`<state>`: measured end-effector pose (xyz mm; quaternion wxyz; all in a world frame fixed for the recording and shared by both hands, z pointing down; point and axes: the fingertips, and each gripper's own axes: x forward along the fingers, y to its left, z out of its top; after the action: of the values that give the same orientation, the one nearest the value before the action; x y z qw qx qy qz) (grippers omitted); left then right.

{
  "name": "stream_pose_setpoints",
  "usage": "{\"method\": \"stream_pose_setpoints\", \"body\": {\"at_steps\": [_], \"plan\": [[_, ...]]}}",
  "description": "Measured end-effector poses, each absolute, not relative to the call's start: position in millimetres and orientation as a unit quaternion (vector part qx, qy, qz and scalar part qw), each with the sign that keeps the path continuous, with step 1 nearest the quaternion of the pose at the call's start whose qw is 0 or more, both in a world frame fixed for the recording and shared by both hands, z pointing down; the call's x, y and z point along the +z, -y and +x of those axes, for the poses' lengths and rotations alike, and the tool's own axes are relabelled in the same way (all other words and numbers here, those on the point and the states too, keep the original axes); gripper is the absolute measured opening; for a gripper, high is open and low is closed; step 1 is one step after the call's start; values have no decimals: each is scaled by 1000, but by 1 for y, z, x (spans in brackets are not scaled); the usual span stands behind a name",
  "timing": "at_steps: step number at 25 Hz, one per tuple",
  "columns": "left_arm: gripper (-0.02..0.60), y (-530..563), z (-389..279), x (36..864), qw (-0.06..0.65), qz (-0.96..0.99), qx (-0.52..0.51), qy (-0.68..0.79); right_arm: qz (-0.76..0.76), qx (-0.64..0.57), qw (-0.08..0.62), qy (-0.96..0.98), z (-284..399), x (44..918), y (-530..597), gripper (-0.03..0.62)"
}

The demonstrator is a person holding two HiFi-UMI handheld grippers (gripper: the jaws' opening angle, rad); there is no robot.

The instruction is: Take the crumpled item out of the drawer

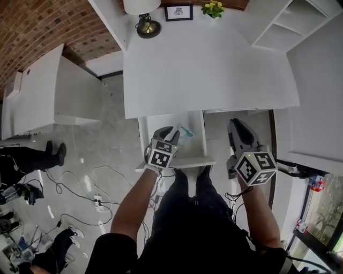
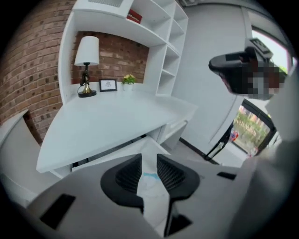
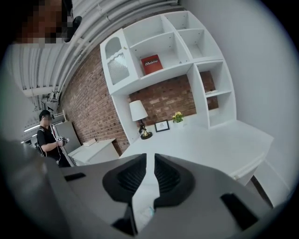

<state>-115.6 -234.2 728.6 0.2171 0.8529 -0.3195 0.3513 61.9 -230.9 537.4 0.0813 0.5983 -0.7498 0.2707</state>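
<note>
The white drawer (image 1: 199,135) stands pulled out from under the white desk (image 1: 209,64). My left gripper (image 1: 170,131) is over the drawer, shut on the crumpled item (image 1: 185,131), a white wad with a teal mark. In the left gripper view the crumpled item (image 2: 150,184) sits pinched between the dark pads of that gripper (image 2: 149,169). My right gripper (image 1: 236,127) hovers to the right of the drawer, below the desk edge. Seen in its own view, the right gripper (image 3: 149,175) has its jaws nearly together with nothing between them.
At the back of the desk stand a lamp (image 1: 146,24), a small picture frame (image 1: 178,12) and yellow flowers (image 1: 213,8). White shelves (image 1: 284,24) rise at the right, a low white cabinet (image 1: 48,91) stands at the left. Cables (image 1: 96,187) lie on the floor, with another person's legs (image 1: 32,156) nearby.
</note>
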Motion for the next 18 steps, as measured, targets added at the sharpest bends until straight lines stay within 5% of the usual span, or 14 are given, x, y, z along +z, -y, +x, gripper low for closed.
{"method": "stream_pose_setpoints", "body": {"at_steps": [4, 18], "plan": [[97, 222, -111, 779, 130, 845, 456, 246, 597, 303, 86, 738, 78, 572, 225, 51], [97, 193, -82, 905, 39, 795, 604, 39, 599, 361, 98, 708, 113, 641, 216, 51]]}}
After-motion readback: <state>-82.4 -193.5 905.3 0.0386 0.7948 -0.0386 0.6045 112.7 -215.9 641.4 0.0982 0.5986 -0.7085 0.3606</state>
